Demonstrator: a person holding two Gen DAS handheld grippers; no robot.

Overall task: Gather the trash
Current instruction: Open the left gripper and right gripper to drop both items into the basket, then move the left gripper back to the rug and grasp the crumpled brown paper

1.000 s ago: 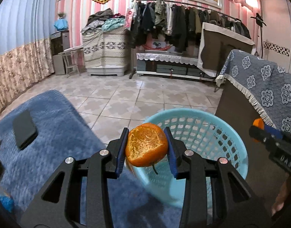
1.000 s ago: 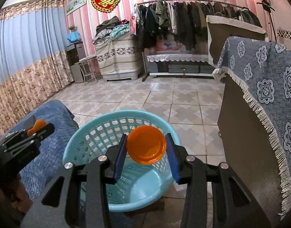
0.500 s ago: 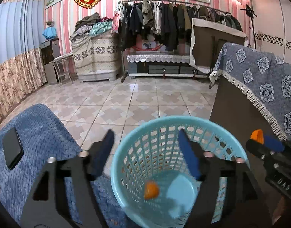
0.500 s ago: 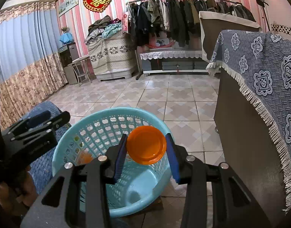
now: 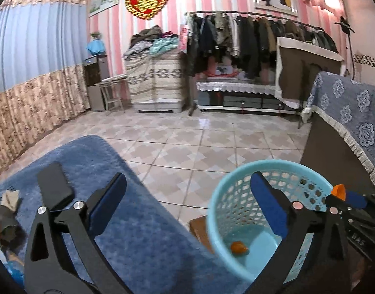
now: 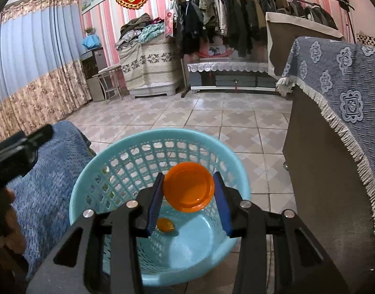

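Note:
A light blue plastic basket (image 5: 236, 188) stands on the floor beside a blue blanket (image 5: 138, 232). An orange peel (image 5: 239, 247) lies at its bottom, also in the right wrist view (image 6: 165, 225). My left gripper (image 5: 187, 208) is open and empty, its right finger over the basket, its left finger over the blanket. My right gripper (image 6: 189, 196) is shut on an orange round lid (image 6: 188, 186) and holds it above the basket (image 6: 94, 183). The right gripper's tip (image 5: 344, 194) shows at the right edge of the left wrist view.
A black phone (image 5: 54, 188) and dark scraps (image 5: 7, 213) lie on the blanket at the left. A cabinet draped in blue patterned cloth (image 6: 334, 85) stands right of the basket. Tiled floor (image 5: 199, 142) stretches to a clothes rack (image 5: 248, 34) at the back.
My left gripper opened and dropped the orange peel into the basket, then swung left toward the blanket. My right gripper stays shut on the lid above the basket.

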